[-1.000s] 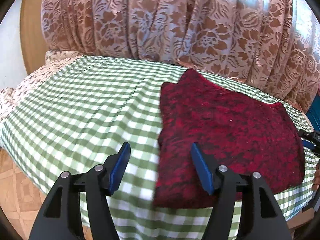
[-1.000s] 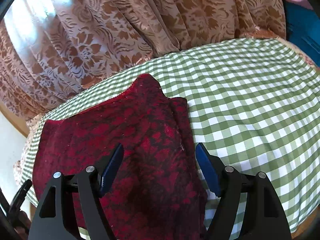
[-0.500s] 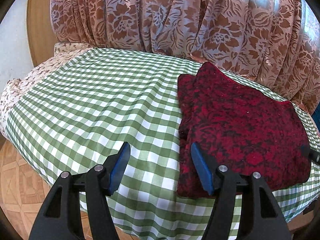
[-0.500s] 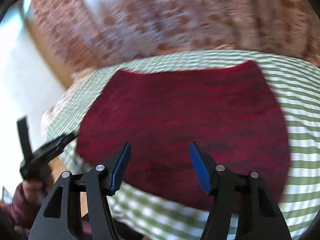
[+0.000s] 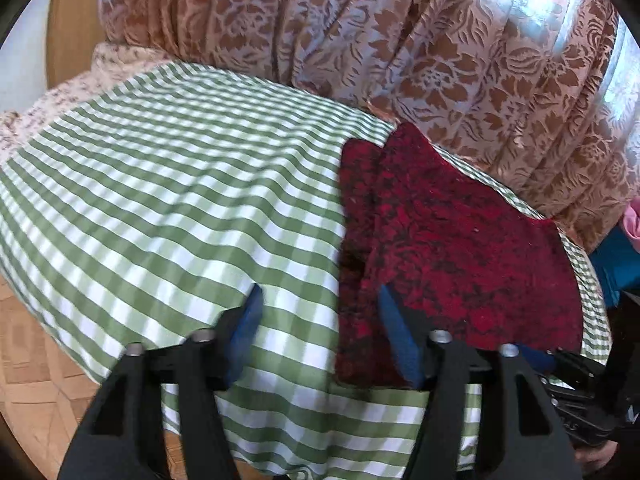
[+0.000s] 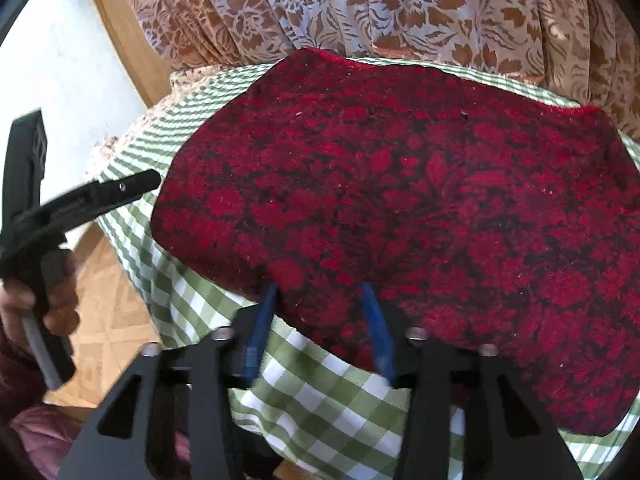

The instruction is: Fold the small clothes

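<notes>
A floral brown-and-pink curtain point(image 5: 440, 60) hangs behind the table and fills the upper part of both views. In front of it lies the green-and-white checked tablecloth point(image 5: 160, 200), draped over the table edge, with patterned wooden flooring point(image 5: 24, 360) visible below it at the lower left.

The red-and-black patterned garment point(image 6: 400, 200) lies flat on the cloth, toward the right side of the table in the left wrist view; its far edge reaches almost to the curtain and its near edge lies close to the table's front edge.

Your left gripper point(image 5: 320, 320) is over the garment's near left corner. Its jaws are closing; the left pad is above bare cloth, the right pad at the garment, whose edge lies between them without being pinched.

Your right gripper point(image 6: 320, 320) is at the garment's near edge. Its jaws are closing, with a bulge of the hem between the blue pads point(image 6: 376, 328); you cannot tell whether they press on it yet.

Your left hand point(image 6: 44, 300) grasps its gripper's handle at the left of the right wrist view.
</notes>
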`<state>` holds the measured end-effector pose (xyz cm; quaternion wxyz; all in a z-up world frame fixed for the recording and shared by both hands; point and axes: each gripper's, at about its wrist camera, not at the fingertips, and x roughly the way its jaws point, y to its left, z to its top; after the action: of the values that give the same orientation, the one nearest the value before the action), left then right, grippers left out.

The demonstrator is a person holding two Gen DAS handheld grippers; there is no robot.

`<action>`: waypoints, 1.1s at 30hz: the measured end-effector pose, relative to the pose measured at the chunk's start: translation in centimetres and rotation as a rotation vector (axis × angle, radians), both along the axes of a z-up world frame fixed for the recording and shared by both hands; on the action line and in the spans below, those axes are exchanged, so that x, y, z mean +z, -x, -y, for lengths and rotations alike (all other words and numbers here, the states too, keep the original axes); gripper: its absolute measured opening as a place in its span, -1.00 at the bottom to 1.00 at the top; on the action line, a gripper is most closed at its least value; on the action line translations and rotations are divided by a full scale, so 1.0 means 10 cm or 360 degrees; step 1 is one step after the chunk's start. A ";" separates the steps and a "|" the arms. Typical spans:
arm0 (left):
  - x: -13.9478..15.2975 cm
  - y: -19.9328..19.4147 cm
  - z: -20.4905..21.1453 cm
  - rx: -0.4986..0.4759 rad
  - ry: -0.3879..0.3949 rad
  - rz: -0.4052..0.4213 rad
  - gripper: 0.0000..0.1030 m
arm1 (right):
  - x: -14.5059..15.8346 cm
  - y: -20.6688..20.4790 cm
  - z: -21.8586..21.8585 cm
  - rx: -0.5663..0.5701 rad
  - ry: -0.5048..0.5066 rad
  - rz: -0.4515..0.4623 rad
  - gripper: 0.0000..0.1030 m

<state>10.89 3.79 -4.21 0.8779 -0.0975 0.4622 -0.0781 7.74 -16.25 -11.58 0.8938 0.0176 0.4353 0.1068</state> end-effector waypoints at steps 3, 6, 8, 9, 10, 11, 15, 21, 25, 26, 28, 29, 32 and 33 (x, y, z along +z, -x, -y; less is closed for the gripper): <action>-0.09 -0.01 0.03 -0.0032 -0.0018 -0.0057 -0.80 | -0.02 0.02 -0.10 0.0057 0.0055 0.0015 -0.75; -0.20 0.00 0.09 -0.0040 -0.0192 -0.0100 -1.00 | -0.04 0.07 -0.15 0.0102 0.0103 0.0013 -0.77; -0.28 -0.01 0.04 -0.0011 -0.0177 -0.0171 -1.00 | -0.09 0.06 -0.11 0.0093 0.0075 -0.0008 -0.77; -0.28 0.00 0.02 0.0005 -0.0156 -0.0175 -1.00 | -0.11 0.05 -0.08 0.0086 0.0038 -0.0022 -0.77; -0.25 0.01 0.00 0.0018 -0.0138 -0.0155 -1.00 | -0.10 0.06 -0.08 0.0097 0.0031 -0.0029 -0.77; -0.18 0.04 -0.01 0.0026 -0.0110 -0.0107 -1.00 | -0.09 0.07 -0.07 0.0104 0.0029 -0.0032 -0.76; 0.10 0.10 0.11 -0.0066 -0.0050 0.0075 -0.65 | 0.00 0.13 0.13 0.0065 -0.0144 -0.0082 -0.74; 0.30 0.18 0.67 -0.0398 -0.0063 0.0213 -0.56 | 0.31 0.52 0.92 -0.0267 -0.0433 0.0067 0.02; 0.24 0.12 0.90 -0.0489 -0.0044 0.0141 -0.56 | 0.42 0.73 1.57 -0.0593 -0.0545 0.0181 0.16; 0.23 0.11 0.94 -0.0499 -0.0036 0.0126 -0.56 | 0.41 0.75 1.73 -0.0681 -0.0577 0.0196 0.25; 0.22 0.10 1.00 -0.0523 -0.0002 0.0103 -0.56 | 0.33 0.75 1.99 -0.0785 -0.0677 0.0198 0.28; 0.22 0.11 1.03 -0.0532 0.0006 0.0098 -0.56 | 0.27 0.73 2.07 -0.0817 -0.0719 0.0183 0.28; 0.21 0.11 1.11 -0.0549 0.0003 0.0078 -0.53 | 0.14 0.65 2.20 -0.0840 -0.0861 0.0178 0.28; 0.21 0.11 1.13 -0.0554 0.0007 0.0065 -0.53 | 0.12 0.62 2.23 -0.0840 -0.0892 0.0186 0.31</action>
<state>9.80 -7.47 -2.13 0.8602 -0.0163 0.4539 -0.2319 1.54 -38.53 -10.42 0.8744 0.3664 0.3180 -0.0110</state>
